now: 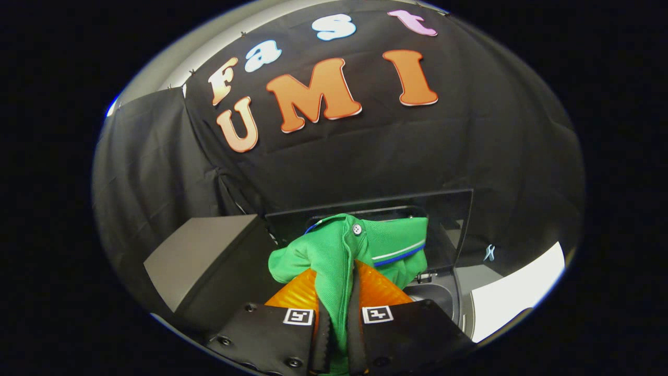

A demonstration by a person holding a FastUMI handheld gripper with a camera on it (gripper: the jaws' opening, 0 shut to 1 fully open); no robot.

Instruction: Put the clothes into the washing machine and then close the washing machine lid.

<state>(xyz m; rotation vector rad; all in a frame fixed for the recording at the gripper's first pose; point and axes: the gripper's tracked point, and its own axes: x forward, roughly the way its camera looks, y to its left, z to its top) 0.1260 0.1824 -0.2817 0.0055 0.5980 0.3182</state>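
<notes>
Gripper view, jaws clamped on green shirt (334, 256), washing machine (443, 292) lid (449, 219) raised beyond

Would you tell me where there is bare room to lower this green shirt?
The gripper is shut on the green shirt. Free: the washer's drum opening beside the fingers, below the raised lid. The grey box top is bare too. Crowded between the fingers.

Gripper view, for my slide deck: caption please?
Gripper shut on green shirt, held before the washing machine's open lid.
</notes>
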